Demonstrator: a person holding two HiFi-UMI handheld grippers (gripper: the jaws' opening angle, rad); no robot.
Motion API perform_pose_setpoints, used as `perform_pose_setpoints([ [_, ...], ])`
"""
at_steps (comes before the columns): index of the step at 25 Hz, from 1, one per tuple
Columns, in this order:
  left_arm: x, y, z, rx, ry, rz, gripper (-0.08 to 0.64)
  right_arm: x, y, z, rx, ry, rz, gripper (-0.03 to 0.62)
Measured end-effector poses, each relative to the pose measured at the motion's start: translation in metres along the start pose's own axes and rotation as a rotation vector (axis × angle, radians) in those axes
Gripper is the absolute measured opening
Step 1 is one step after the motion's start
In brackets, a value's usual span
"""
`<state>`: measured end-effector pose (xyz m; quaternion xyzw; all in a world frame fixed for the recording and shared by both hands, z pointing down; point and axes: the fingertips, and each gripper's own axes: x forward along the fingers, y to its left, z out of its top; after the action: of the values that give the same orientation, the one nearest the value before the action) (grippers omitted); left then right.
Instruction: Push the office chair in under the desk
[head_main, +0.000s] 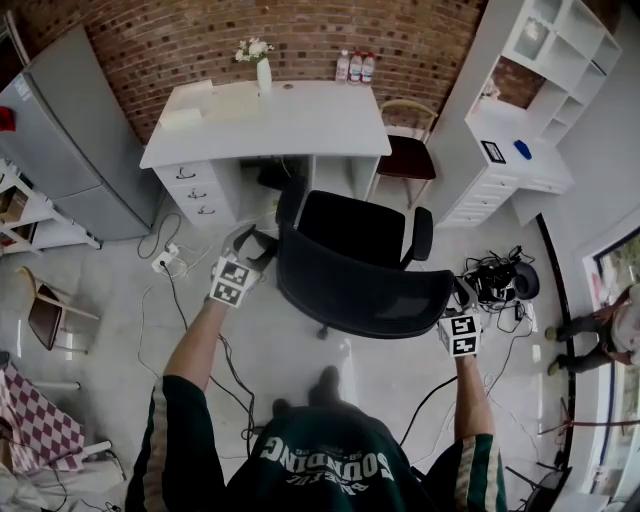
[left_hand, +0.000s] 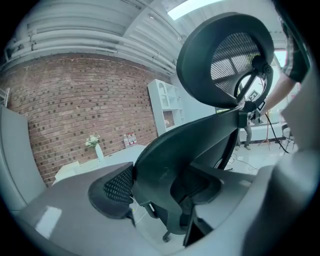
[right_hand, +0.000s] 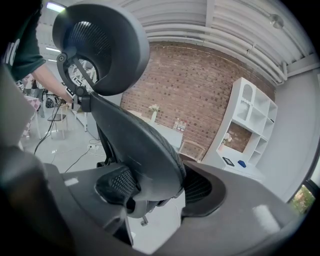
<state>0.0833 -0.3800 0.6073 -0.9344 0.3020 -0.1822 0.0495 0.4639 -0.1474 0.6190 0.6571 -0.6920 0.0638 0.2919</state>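
With your left gripper (head_main: 250, 245) and right gripper (head_main: 462, 298) each clamped on the office chair (head_main: 350, 250) backrest, you're starting the push, so drive it straight towards the desk (head_main: 300, 120) just ahead.

Office chair (head_main: 355, 262) before desk (head_main: 312, 122); vase (head_main: 263, 76) on desk; fridge (head_main: 70, 140) left; shelves (head_main: 530, 110) right.

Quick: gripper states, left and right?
Left gripper: closed on the office chair, at one side edge of its back.
Right gripper: closed on the opposite edge.
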Motion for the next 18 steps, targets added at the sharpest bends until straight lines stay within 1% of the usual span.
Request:
perform_pose_setpoints([
  [8,-0.054,-0.018,-0.016,0.004,0.009,-0.019,0.295,-0.027,0.030,-0.007,0.012,0.019,-0.007,0.256],
  [18,-0.111,-0.031,-0.035,0.006,0.007,-0.037,0.290,-0.051,0.066,-0.010,0.014,0.015,-0.028,0.258],
])
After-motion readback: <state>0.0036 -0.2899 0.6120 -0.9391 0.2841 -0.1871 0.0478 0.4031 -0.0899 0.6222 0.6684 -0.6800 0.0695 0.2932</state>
